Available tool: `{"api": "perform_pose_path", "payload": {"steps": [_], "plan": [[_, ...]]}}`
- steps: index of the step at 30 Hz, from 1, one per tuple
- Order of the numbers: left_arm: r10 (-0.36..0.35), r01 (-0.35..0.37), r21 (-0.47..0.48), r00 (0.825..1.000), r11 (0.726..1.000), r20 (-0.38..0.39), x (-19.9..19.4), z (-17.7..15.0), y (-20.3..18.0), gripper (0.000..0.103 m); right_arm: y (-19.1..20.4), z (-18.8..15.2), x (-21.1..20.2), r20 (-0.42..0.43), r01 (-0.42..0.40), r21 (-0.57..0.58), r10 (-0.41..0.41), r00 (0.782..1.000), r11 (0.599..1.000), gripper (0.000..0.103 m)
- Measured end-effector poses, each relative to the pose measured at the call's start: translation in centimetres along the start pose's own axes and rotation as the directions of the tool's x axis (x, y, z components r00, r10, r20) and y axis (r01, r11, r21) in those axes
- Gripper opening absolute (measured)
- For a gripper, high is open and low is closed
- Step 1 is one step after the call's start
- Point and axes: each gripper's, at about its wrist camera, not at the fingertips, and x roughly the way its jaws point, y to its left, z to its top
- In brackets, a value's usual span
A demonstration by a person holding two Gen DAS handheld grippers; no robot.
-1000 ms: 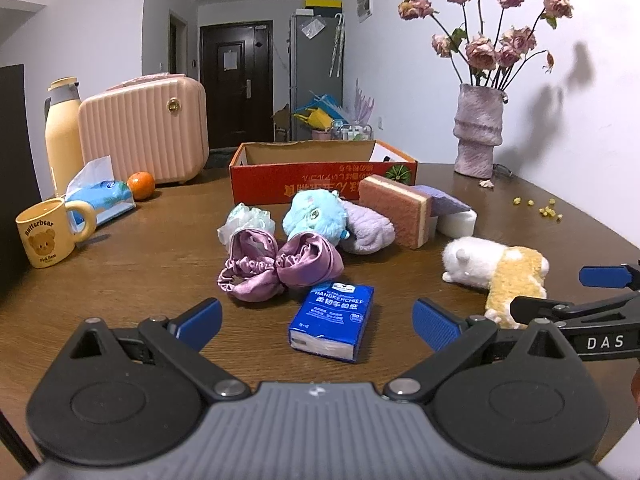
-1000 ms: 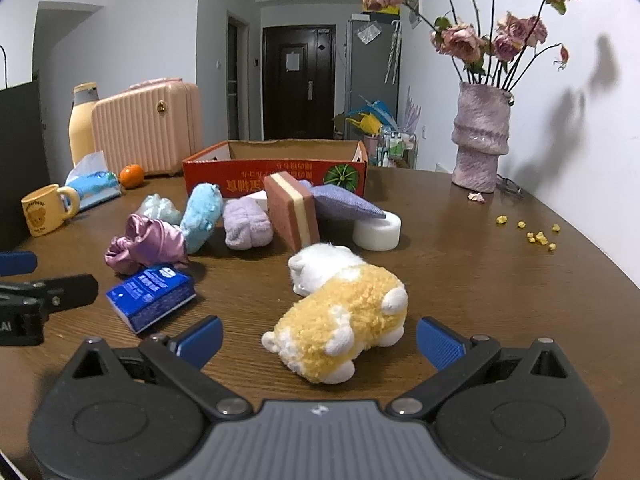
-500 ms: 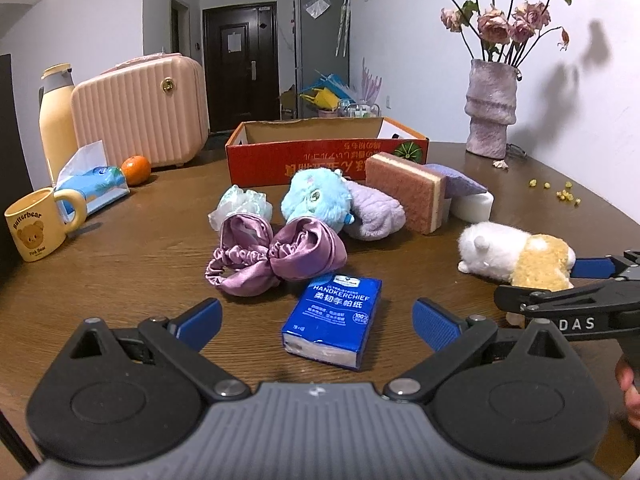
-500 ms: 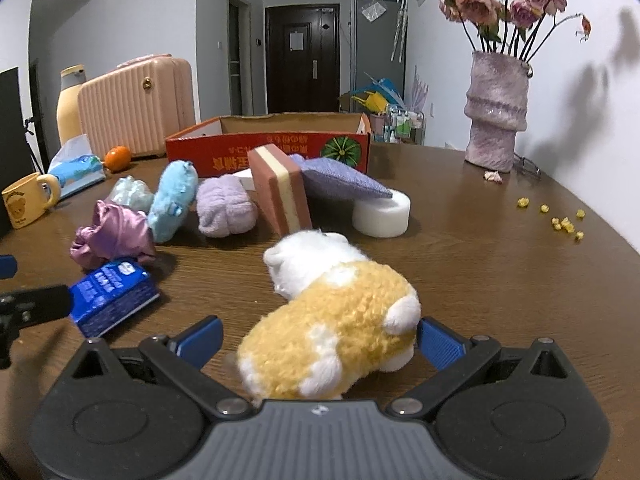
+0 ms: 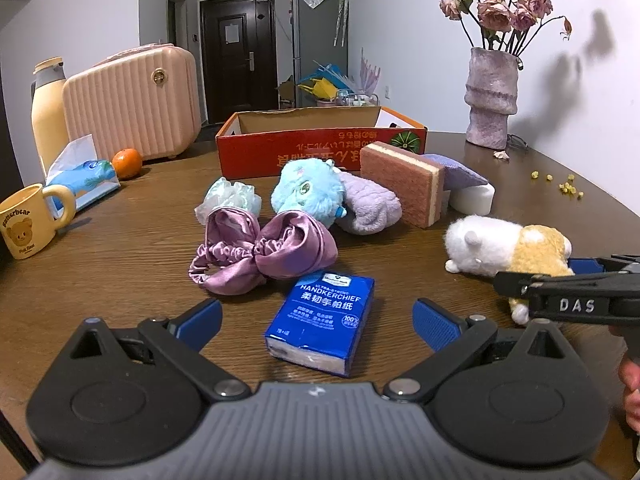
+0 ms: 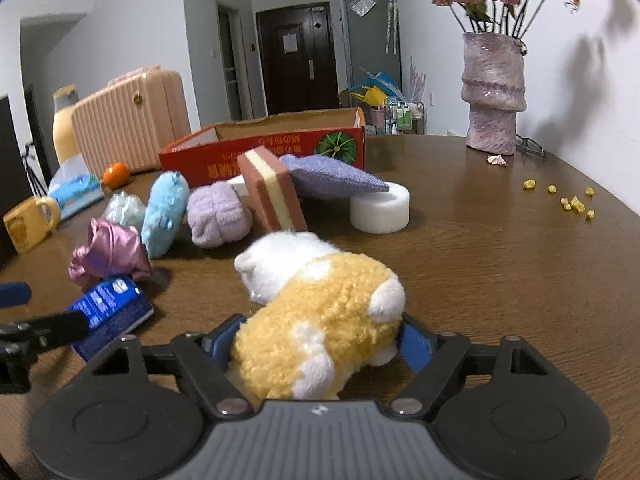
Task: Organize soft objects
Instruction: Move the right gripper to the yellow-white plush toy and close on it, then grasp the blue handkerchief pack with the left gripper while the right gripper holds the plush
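- The right gripper, low in the frame, is closing its blue pads around the fluffy yellow-and-white plush toy; both pads meet its sides as it lies on the brown wooden table.
- The left gripper hangs wide open and empty, the blue handkerchief packet lying on the table between its fingers.
- The red cardboard box sits open behind the pile.

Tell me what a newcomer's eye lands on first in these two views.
First, the yellow-and-white plush toy low in the right wrist view, lying on the wooden table between the closing jaws of the right hand-held gripper. Next, the blue handkerchief pack lying just ahead of the open left hand-held gripper. Behind them, a cluster of soft things fronts the red cardboard box.
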Motion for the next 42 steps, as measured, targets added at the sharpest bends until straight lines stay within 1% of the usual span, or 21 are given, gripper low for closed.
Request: {"api": "perform_pose_path", "payload": {"steps": [4, 15, 23, 24, 26, 28, 32, 35, 36, 39, 42], "plan": [[0.001, -0.001, 0.004, 1.0, 1.0, -0.004, 0.2, 0.1, -0.1, 0.103, -0.6, 0.0, -0.4, 0.028, -0.002, 0.039, 0.0, 1.0, 0.999, 0.074], [-0.001, 0.002, 0.023, 1.0, 1.0, -0.029, 2.0, 1.0, -0.4, 0.103, -1.7, 0.0, -1.7, 0.119, -0.018, 0.103, 0.006, 0.993, 0.995, 0.071], [0.011, -0.011, 0.002, 0.999, 1.0, -0.053, 3.7, 1.2, -0.1, 0.103, -1.8, -0.1, -2.1, 0.148, -0.032, 0.109, 0.016, 0.989, 0.993, 0.071], [0.009, -0.009, -0.001, 0.998, 1.0, -0.056, 3.8, 1.2, 0.0, 0.101, -1.8, -0.1, -2.1, 0.149, -0.034, 0.109, 0.018, 0.989, 0.994, 0.071], [0.003, -0.003, -0.004, 0.998, 1.0, -0.065, 4.1, 1.2, 0.0, 0.094, -1.8, -0.1, -2.1, 0.151, -0.037, 0.107, 0.02, 0.988, 0.994, 0.071], [-0.016, 0.016, -0.011, 0.997, 1.0, -0.081, 4.4, 1.1, 0.2, 0.082, -1.7, -0.1, -2.1, 0.153, -0.038, 0.106, 0.022, 0.988, 0.994, 0.071], [-0.037, 0.035, -0.016, 0.993, 0.999, -0.11, 5.0, 1.0, 0.3, 0.07, -1.6, -0.1, -2.1, 0.155, -0.041, 0.101, 0.025, 0.988, 0.994, 0.071], [-0.051, 0.05, -0.014, 0.992, 0.999, -0.111, 5.1, 0.9, 0.2, 0.063, -1.5, -0.1, -2.1, 0.161, -0.047, 0.095, 0.031, 0.987, 0.994, 0.071], [-0.056, 0.055, -0.013, 0.992, 0.998, -0.114, 5.2, 0.8, 0.2, 0.057, -1.4, -0.1, -2.1, 0.162, -0.048, 0.093, 0.033, 0.986, 0.994, 0.071], [-0.082, 0.081, -0.019, 0.99, 0.997, -0.117, 5.2, 0.8, 0.1, 0.053, -1.4, -0.1, -2.1, 0.163, -0.051, 0.091, 0.035, 0.986, 0.995, 0.071], [-0.094, 0.092, -0.021, 0.989, 0.996, -0.113, 5.1, 0.7, 0.1, 0.052, -1.3, -0.1, -2.2, 0.168, -0.053, 0.088, 0.038, 0.985, 0.995, 0.071]]}}
